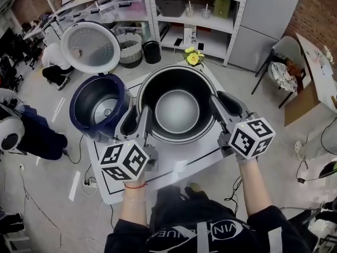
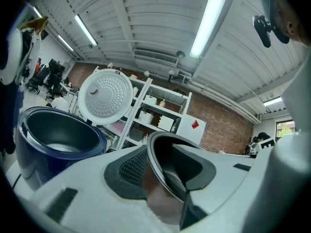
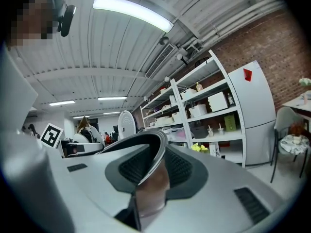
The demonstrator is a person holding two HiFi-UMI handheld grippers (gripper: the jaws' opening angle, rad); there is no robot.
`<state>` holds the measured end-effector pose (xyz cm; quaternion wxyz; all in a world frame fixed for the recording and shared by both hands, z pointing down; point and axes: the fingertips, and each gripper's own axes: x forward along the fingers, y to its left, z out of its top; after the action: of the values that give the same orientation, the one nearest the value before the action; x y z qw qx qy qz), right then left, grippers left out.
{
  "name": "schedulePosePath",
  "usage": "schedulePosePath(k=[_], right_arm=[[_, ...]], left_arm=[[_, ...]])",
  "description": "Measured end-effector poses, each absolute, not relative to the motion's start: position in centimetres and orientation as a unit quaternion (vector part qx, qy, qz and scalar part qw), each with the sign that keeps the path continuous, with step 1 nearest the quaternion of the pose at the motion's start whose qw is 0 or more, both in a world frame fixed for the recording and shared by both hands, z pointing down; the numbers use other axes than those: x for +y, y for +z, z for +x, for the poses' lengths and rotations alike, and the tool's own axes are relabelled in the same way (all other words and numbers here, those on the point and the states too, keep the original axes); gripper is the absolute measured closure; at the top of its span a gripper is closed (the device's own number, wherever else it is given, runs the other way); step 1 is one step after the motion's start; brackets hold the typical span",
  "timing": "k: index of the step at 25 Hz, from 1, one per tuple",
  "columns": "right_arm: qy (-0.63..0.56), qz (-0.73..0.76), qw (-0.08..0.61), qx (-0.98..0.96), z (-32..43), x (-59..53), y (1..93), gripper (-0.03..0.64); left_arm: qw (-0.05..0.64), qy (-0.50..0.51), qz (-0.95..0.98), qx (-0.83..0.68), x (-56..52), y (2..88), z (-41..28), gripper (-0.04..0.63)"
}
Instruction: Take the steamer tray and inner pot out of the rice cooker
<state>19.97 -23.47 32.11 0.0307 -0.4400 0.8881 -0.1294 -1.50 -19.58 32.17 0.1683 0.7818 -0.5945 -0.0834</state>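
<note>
The dark inner pot (image 1: 176, 109) hangs between my two grippers, above the white table (image 1: 179, 167) and just right of the rice cooker. My left gripper (image 1: 138, 121) is shut on the pot's left rim, which shows between its pads in the left gripper view (image 2: 156, 198). My right gripper (image 1: 224, 109) is shut on the right rim, seen edge-on in the right gripper view (image 3: 151, 193). The navy rice cooker (image 1: 97, 101) stands at the table's left with its white lid (image 1: 90, 46) raised and its cavity bare (image 2: 58, 140).
Yellow flowers (image 1: 193, 57) sit at the table's far edge. White shelving (image 1: 174, 15) runs along the back, with a ribbed white bin (image 1: 129, 49) and a black can (image 1: 151, 51) on the floor before it. A chair (image 1: 287, 70) stands at the right.
</note>
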Motion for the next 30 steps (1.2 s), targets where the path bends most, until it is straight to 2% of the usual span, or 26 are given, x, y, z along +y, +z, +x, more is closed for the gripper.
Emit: schedulePosePath(k=[14,30], right_arm=[[-0.170,-0.466,0.004,0.868,26.4,-20.2,39.0,0.523],[-0.217,-0.478,-0.018,0.851,29.3,-19.9,45.8,0.531]], left_arm=[[0.226,-0.046,0.784,-0.577,-17.6,39.6,4.7,0.443],[0.277,-0.003,0.773,-0.571,-17.5,46.3,7.5,0.443]])
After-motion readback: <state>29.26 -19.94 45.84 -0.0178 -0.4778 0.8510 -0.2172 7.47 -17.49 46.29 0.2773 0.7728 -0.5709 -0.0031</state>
